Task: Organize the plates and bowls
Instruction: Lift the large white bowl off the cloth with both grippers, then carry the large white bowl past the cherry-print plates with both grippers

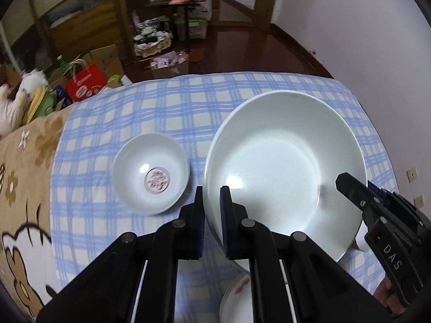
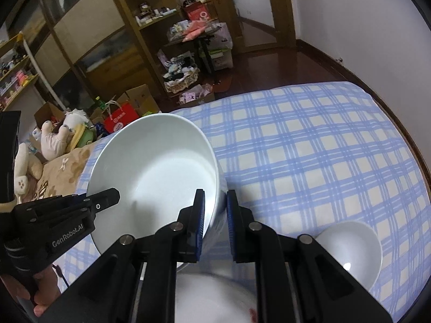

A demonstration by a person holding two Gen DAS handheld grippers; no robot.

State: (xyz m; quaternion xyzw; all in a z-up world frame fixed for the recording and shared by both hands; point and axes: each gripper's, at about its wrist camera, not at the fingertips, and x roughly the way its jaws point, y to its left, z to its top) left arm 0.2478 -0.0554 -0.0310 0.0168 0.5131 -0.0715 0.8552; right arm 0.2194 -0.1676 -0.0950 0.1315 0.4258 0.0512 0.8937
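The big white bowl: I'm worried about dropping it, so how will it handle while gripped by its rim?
The big white bowl looks like glazed ceramic, so probably stiff, breakable and fairly heavy. Its glossy surface may be slippery where the left gripper and right gripper pinch opposite sides of the rim. Held tilted, it could swing if one grip loosens.

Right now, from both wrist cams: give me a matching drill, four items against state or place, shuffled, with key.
Items:
1. large white bowl
2. small bowl with red emblem
3. plain small bowl
4. left gripper

States:
A. sits alone on the checked cloth, untouched
B. clamped on a rim
C. held by both grippers at opposite rims
D. lies low at the right in the right wrist view

Pairs: 1-C, 2-A, 3-D, 4-B
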